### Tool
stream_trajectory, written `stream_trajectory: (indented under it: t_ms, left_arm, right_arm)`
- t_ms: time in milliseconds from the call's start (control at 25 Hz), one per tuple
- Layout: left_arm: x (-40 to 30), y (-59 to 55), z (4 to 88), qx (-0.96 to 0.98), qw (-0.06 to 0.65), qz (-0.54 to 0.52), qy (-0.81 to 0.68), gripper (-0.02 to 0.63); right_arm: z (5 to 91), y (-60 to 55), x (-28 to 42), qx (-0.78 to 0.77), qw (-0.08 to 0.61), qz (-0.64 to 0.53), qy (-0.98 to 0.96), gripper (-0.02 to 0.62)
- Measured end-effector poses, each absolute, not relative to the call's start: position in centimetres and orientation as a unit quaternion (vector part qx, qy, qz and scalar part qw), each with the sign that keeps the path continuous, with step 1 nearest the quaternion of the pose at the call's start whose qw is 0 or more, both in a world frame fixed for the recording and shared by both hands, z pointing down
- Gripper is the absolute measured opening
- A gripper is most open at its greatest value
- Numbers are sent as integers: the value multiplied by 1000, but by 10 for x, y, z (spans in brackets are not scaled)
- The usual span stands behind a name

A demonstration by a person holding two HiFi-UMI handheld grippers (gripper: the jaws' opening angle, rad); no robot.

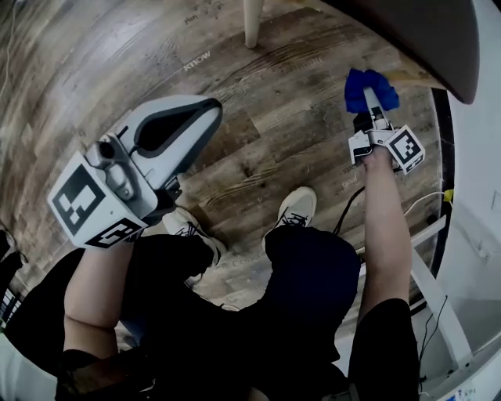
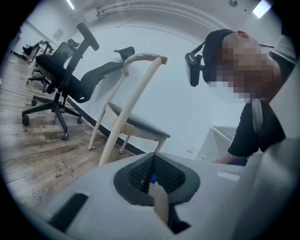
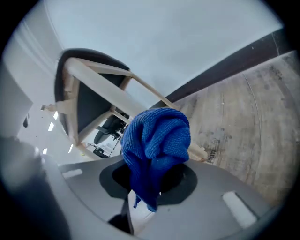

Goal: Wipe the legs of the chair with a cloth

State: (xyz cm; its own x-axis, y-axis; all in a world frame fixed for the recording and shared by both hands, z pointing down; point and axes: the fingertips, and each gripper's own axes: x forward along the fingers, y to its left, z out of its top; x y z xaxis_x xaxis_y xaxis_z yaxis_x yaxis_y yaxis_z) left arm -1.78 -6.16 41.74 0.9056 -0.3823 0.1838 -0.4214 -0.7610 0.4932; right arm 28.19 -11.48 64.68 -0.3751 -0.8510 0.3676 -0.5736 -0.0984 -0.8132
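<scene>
Judging by how things lie, the wiping is taken to be at its start or in its early part: no leg shows any mark that would tell wiped wood from unwiped.

The blue cloth (image 1: 368,84) is clamped in the right gripper (image 1: 374,124), whose jaws are closed on its lower end, so that the bunched upper part stands out past the tips. In the right gripper view the cloth (image 3: 157,138) is seen in front of a pale wooden leg (image 3: 98,89) under the dark seat (image 3: 91,108) of the chair (image 1: 427,35). It appears to be at or just beside that leg, but whether it touches cannot be told. A second leg (image 1: 252,22) stands well apart on the wooden floor (image 1: 258,125), with no cloth near it. The other legs are therefore judged to be left to do.

The right forearm (image 1: 387,227) is stretched forward and down, and the gripper is pointed under the seat edge. The left gripper (image 1: 196,117) is held low at the person's left side, away from the chair. Its jaws are seen together with nothing held between them, and it is turned toward the chair (image 2: 136,119) from a distance.
</scene>
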Motion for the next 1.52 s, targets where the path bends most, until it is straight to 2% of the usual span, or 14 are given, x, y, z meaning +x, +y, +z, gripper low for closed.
stream_trajectory:
  t_ms: [240, 400, 520, 680, 840, 1080, 1400, 1520]
  left_arm:
    - [-37, -20, 389, 917, 267, 78, -287, 0]
    - [-58, 16, 355, 892, 316, 106, -305, 0]
    - [-69, 41, 318, 879, 346, 132, -301, 0]
    - [-66, 62, 243, 875, 352, 152, -297, 0]
    - [-52, 70, 141, 877, 359, 133, -289, 0]
    - [-13, 46, 22, 892, 337, 84, -288, 0]
    - [-14, 101, -109, 901, 342, 46, -265, 0]
    - [-12, 117, -136, 906, 346, 28, -244, 0]
  right_arm:
    - [506, -61, 259, -525, 136, -506, 671, 95]
    - [422, -19, 251, -513, 109, -519, 675, 97]
    - [359, 0, 246, -498, 86, -513, 694, 97]
    - [257, 12, 232, -454, 80, -492, 738, 97]
    - [136, 24, 211, -426, 73, -466, 772, 97]
    - [6, 20, 202, -388, 110, -429, 808, 97]
    - [-142, 99, 163, -387, 132, -392, 824, 97]
    - [-170, 121, 147, -380, 149, -374, 833, 97]
